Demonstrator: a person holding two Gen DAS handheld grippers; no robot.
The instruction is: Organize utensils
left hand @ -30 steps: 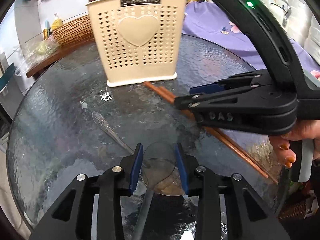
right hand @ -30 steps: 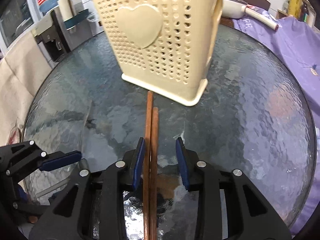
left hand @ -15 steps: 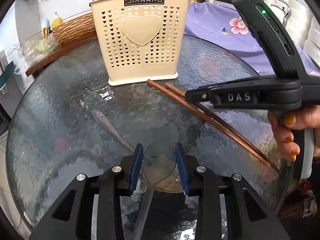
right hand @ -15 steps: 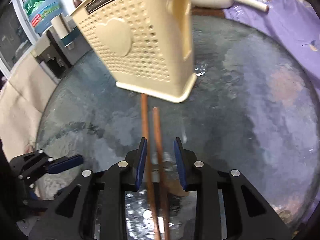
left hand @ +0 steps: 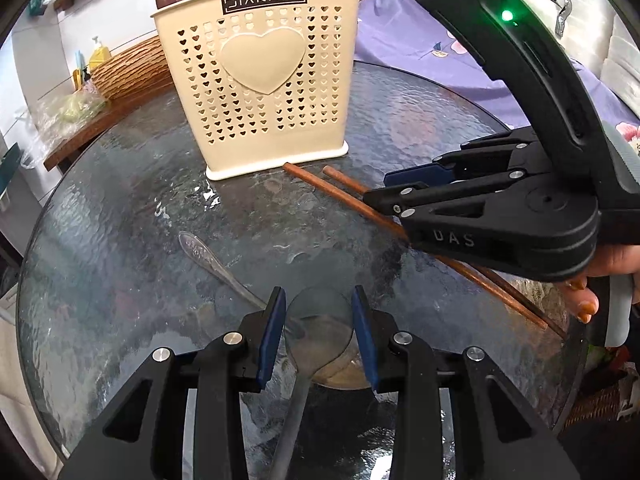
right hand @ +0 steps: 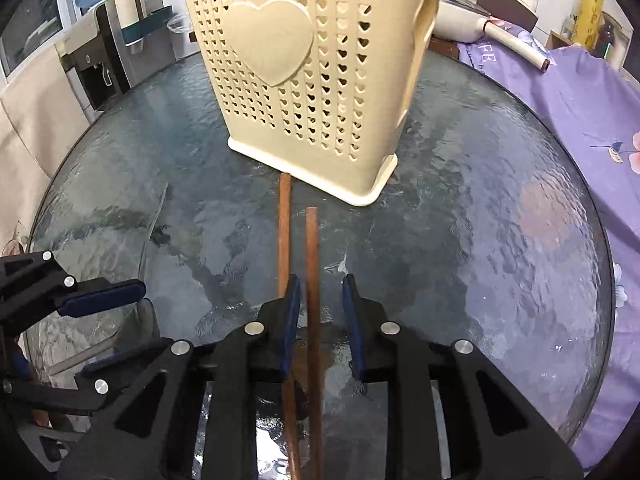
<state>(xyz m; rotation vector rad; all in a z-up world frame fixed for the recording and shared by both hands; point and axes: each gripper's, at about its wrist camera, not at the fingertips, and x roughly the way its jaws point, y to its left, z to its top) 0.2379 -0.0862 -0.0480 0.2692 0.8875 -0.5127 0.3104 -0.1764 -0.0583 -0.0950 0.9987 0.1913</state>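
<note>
A cream perforated holder [left hand: 260, 92] with a heart on its front stands at the back of the round glass table [left hand: 120, 200]; brown wooden handles stick out of it. Two brown chopsticks [left hand: 332, 192] lie in front of it. My right gripper [right hand: 320, 284] is low over them and closing. The right chopstick [right hand: 312, 248] runs between its pads untouched; the left one passes under the left finger. My left gripper [left hand: 319, 300] is shut on the bowl of a grey spoon [left hand: 318, 332], handle toward the camera. Another metal utensil with an ornate handle [left hand: 200, 250] lies on the glass.
A purple flowered cloth [left hand: 420, 52] covers the surface behind the table. A wicker basket [left hand: 128, 68] sits on a wooden shelf at the back left. A person's hand [left hand: 592, 280] holds the right gripper [left hand: 378, 190]. A water dispenser [right hand: 100, 68] stands beyond the table.
The right gripper tilted up, then came back down over the chopsticks with narrower jaws. The chopsticks now lie slightly apart, one under its left finger. The left gripper and spoon have not moved.
</note>
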